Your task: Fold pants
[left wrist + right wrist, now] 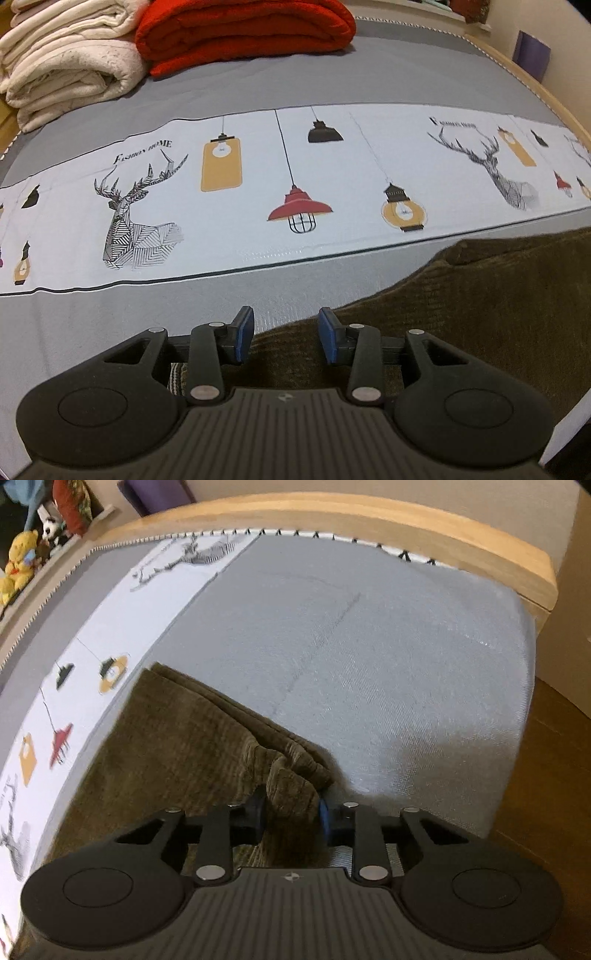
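Grey woven bedding [406, 74] covers a mattress edged by a pale wooden bed frame [332, 513]. A white printed band [258, 177] with line-drawn deer, hanging lamps and the words "FASHION HOME" runs across the bedding and serves as the landmark.

On the near side of that band lie the olive-brown corduroy pants [480, 314], spread flat on the grey cloth; one corner of them reaches almost to the band's dark lower edge. In the right wrist view the pants [177, 746] lie just beside the band, with a doubled edge running away from it.

Beyond the band, at the far side, sit a folded red fleece blanket [243, 33] and, touching it, a stack of folded cream blankets [62, 62]. Past the band's far end, outside the bed frame, yellow and panda soft toys [26, 557] stand on a shelf.

The left gripper [286, 334] hangs over the pants' edge, on the near side of the band, its blue-padded jaws parted with nothing pinched between them. The right gripper [290, 816] has its jaws drawn in on a raised bunch of the corduroy, which fills the gap between the pads.
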Motion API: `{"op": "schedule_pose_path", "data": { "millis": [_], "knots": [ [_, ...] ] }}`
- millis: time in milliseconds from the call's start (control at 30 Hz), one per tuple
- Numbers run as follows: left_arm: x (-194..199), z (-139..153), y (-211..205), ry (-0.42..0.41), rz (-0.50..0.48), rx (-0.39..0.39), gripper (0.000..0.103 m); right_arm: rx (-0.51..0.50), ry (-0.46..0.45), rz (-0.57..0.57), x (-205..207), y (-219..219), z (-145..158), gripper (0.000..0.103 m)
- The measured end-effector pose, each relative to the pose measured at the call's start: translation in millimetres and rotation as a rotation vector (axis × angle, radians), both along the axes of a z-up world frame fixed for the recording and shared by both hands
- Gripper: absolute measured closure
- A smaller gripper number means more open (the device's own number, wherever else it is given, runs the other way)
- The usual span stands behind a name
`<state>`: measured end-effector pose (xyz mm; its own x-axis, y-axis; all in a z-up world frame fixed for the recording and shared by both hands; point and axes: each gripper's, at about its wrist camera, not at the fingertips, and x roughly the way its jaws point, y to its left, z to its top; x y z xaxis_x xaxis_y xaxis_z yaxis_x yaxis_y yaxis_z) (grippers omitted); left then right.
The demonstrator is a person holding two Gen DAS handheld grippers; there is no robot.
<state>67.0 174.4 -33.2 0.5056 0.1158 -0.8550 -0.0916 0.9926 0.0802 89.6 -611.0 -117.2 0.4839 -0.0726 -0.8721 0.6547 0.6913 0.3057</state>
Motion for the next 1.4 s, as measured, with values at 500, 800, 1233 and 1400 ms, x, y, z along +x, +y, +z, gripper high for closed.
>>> {"op": "schedule_pose_path", "data": {
  "millis": [500, 800, 1233, 1400],
  "knots": [
    [-20, 27, -8, -0.079, -0.001, -0.026, 0.06, -0.459, -0.533, 0.565, -32, 288, 174, 0.078],
    [-21, 23, -9, -0.061, -0.038, -0.04, 0.06, -0.235, -0.16, 1.332, -79, 516, 41, 0.073],
    [-22, 31, 0, -0.078, -0.035, -0.071, 0.059, -0.304, -0.275, 1.387, -105, 522, 52, 0.046],
    [-23, 28, -7, -0.069, -0.058, -0.055, 0.058, -0.32, -0.201, 1.448, -104, 534, 24, 0.075]
  ]
}}
